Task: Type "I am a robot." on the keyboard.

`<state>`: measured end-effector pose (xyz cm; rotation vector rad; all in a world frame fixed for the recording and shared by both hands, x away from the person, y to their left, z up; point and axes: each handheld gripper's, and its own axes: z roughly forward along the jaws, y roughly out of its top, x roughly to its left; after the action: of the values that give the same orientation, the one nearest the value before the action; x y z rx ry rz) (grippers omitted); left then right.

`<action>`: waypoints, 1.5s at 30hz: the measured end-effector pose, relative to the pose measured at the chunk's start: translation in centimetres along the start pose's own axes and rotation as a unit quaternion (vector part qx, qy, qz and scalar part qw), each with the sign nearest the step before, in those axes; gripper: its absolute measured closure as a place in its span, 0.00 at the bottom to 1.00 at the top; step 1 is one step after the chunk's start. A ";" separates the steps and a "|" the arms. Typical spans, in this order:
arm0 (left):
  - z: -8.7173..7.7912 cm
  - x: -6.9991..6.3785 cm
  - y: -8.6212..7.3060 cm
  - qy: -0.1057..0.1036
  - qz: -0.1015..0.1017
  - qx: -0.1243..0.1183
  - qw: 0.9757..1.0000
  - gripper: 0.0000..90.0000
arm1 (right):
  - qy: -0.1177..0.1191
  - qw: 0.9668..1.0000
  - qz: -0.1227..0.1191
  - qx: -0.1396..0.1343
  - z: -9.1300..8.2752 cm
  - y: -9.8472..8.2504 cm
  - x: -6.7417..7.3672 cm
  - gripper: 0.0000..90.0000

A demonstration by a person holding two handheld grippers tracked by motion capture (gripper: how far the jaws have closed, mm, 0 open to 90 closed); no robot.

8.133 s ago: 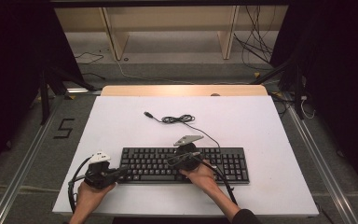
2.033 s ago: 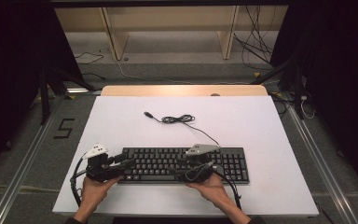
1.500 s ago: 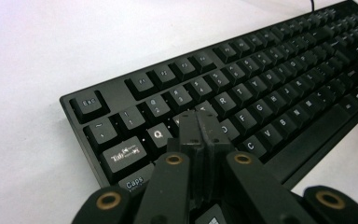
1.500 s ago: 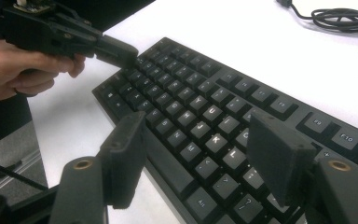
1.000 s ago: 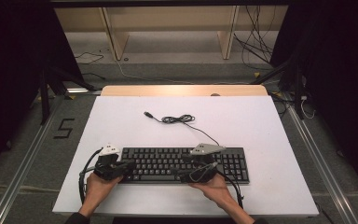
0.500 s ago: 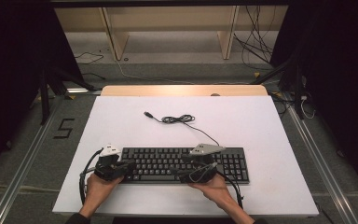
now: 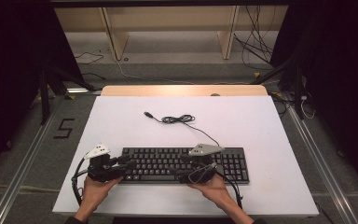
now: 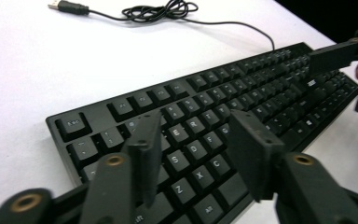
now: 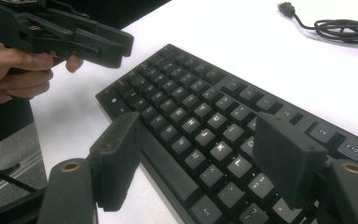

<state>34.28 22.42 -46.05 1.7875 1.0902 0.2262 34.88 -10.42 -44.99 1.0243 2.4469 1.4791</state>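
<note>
The flat black plastic keyboard is flanked on the matte white table. The left gripper has just been opened about halfway, nothing gripped. The right gripper is spread wide above the keys, nothing held.

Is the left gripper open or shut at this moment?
Open. In the left gripper view the left gripper has a clear gap between its jaws, which have just been opening, with only the keyboard keys behind.

We see a black keyboard with pale lettering on its keys, lying on a white counter edged with light wood at the far side. Its black cable trails behind. Our black tongs carry grey plates on top.
</note>
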 end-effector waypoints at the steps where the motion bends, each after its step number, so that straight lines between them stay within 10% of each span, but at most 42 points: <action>1: 0.0 -0.1 0.0 -0.004 -0.003 -0.004 1.000 0.56 | 0.000 1.000 -0.001 0.000 0.0 0.0 0.0 0.38; 32: -0.7 -0.5 -0.1 -0.014 -0.010 -0.024 1.000 0.34 | -0.001 0.999 -0.016 0.046 2.2 0.4 0.0 0.92; 45: -0.7 -0.5 -0.1 -0.012 -0.009 -0.027 1.000 0.33 | -0.012 0.997 -0.022 0.075 3.8 0.2 0.2 1.00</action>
<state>33.47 22.49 -45.65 1.7275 1.0730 0.2209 36.39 -7.39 -46.71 0.9995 2.5782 1.2805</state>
